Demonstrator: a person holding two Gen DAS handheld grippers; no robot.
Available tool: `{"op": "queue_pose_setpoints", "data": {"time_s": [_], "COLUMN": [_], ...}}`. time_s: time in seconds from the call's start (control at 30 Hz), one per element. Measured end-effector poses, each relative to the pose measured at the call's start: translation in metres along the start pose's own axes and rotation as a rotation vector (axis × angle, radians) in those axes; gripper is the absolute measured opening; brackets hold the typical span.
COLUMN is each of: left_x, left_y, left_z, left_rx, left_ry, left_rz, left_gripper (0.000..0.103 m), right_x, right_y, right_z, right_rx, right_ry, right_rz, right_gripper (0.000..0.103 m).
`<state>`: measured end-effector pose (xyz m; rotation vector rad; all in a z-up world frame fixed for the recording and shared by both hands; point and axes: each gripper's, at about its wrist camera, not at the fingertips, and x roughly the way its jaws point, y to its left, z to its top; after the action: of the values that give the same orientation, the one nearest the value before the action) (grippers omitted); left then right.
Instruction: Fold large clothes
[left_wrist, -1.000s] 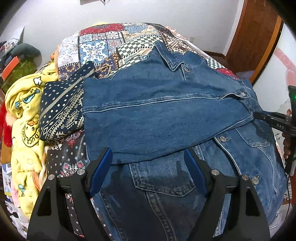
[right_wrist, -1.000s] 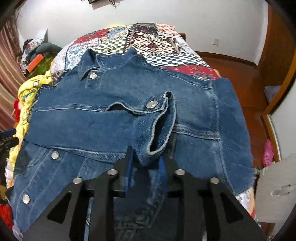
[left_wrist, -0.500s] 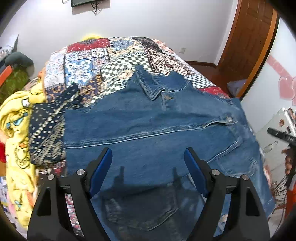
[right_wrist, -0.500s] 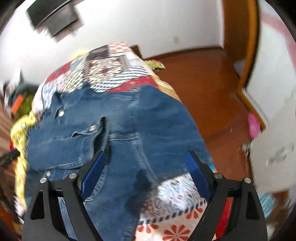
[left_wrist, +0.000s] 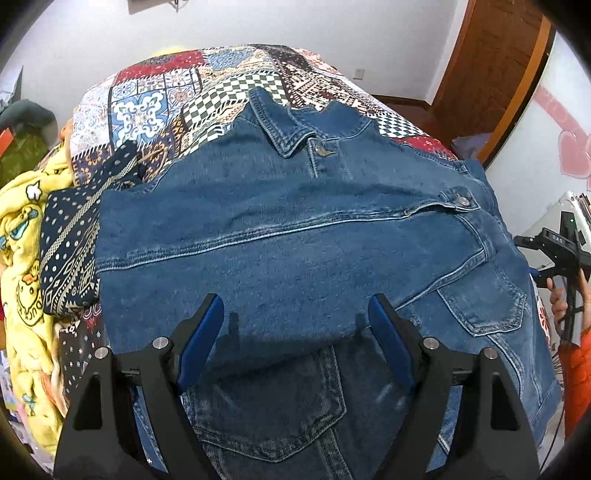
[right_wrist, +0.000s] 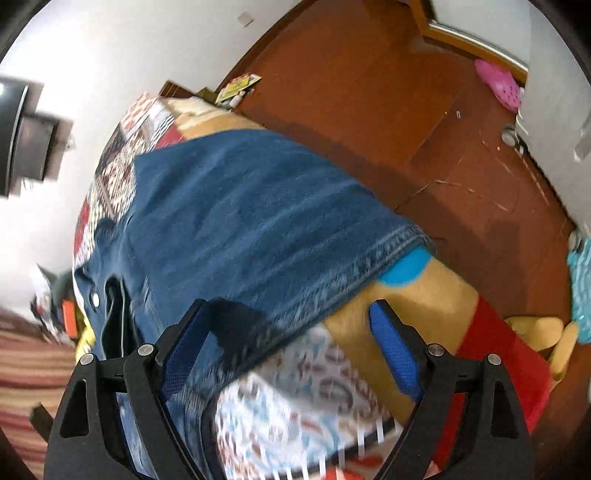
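A bed covered in a patchwork quilt (left_wrist: 155, 99) fills a white-walled bedroom with a reddish wooden floor (right_wrist: 388, 92) and a wooden door (left_wrist: 491, 70) at the far right. A denim jacket (left_wrist: 280, 229) lies spread across the quilt, collar toward the far wall, both sleeves laid across its front, the cuff button (left_wrist: 461, 200) of one showing near the right edge. In the right wrist view the jacket's side (right_wrist: 240, 221) reaches the bed's edge, its stitched hem running just above a strip of bare quilt.

No containers are in sight. A yellow cartoon-print blanket (left_wrist: 22, 236) is heaped along the left side of the bed, with a dark patterned cloth (left_wrist: 70, 243) between it and the jacket. A pink slipper (right_wrist: 498, 83) sits on the floor by the door frame.

The left gripper (left_wrist: 295, 332) hangs over the jacket's lower half, tilted steeply down, its blue-padded fingers well apart with nothing between them. The right gripper (right_wrist: 291, 347), rolled sideways and blurred, points down at the bed's edge, its fingers spread wide over the hem and clamping nothing. From the left wrist camera it shows at the bed's right edge, held by a hand (left_wrist: 557, 295) with an orange sleeve (left_wrist: 580, 365) below it.
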<state>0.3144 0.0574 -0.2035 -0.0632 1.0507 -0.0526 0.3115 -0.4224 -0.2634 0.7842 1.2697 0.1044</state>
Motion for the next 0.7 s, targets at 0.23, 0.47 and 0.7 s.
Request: {"op": "queue_pose_setpoints", "data": {"time_s": [0.23,0.47,0.7], "left_x": [0.001,-0.007,-0.025], "left_y": [0.012,0.016,0.02], "left_z": [-0.001,-0.006,-0.013], "left_rx": [-0.053,-0.055,-0.01], "left_ry": [0.007,-0.015,-0.059], "left_rz": [0.001,-0.01,-0.001], "left_gripper": [0.08,0.08,0.08], "right_x": [0.004,-0.022,-0.077], "right_y": [0.002,0.021,0.079], "right_z": [0.012,0.016,0.007], "right_rx": [0.051,-0.022,-0.149], "right_ry": [-0.064,-0.148,-0.28], "right_rz": [-0.045,-0.16,-0.103], "right_gripper": [0.06,0.01,0.008]}}
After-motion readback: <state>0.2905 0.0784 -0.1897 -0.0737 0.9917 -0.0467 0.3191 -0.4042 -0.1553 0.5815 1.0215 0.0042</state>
